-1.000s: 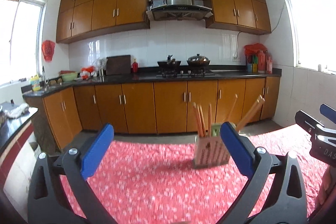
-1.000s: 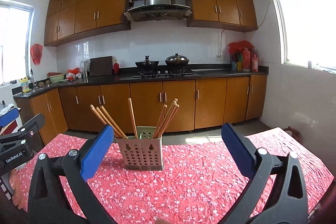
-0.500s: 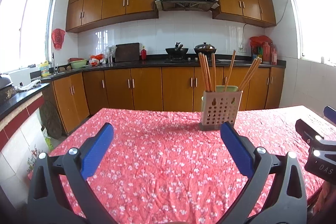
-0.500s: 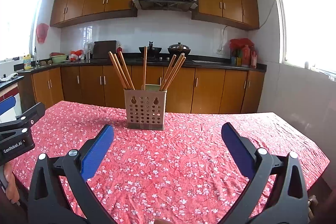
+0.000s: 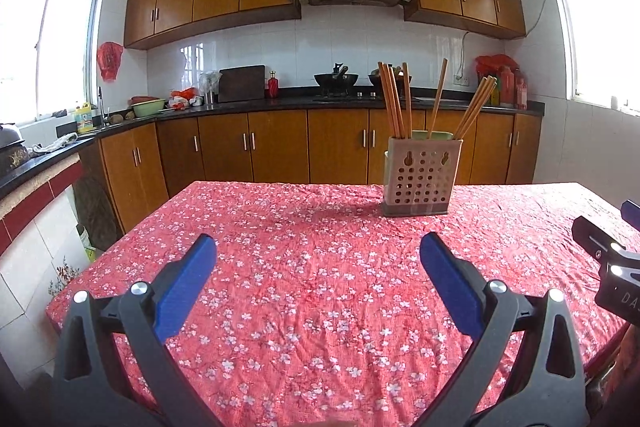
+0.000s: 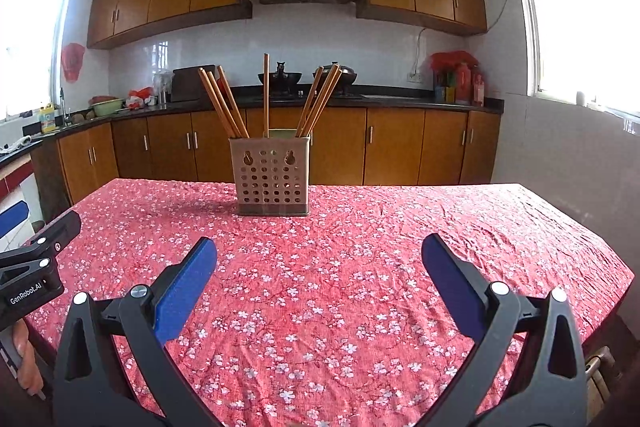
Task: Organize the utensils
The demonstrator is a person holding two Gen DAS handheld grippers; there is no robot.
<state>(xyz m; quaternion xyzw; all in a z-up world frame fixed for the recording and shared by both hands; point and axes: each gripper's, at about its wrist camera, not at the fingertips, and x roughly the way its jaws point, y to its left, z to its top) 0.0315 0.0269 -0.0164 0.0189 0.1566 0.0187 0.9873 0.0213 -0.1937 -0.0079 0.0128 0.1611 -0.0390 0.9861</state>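
Observation:
A beige perforated utensil holder (image 5: pixel 421 183) stands upright on the far half of the table, with several wooden chopsticks (image 5: pixel 396 103) sticking up out of it. It also shows in the right wrist view (image 6: pixel 273 183), with its chopsticks (image 6: pixel 224 103) fanned out. My left gripper (image 5: pixel 318 247) is open and empty, low over the near side of the table, well short of the holder. My right gripper (image 6: pixel 319 251) is open and empty too, level with the left one.
The table wears a red floral cloth (image 5: pixel 320 259). Its left edge (image 5: pixel 116 247) and right edge (image 6: pixel 592 239) drop to the floor. Kitchen cabinets (image 5: pixel 280 147) and a counter with a stove run along the far wall.
Both grippers have dropped lower and pulled back, so the holder now sits farther ahead and higher in both views. The jaws stay open and empty.

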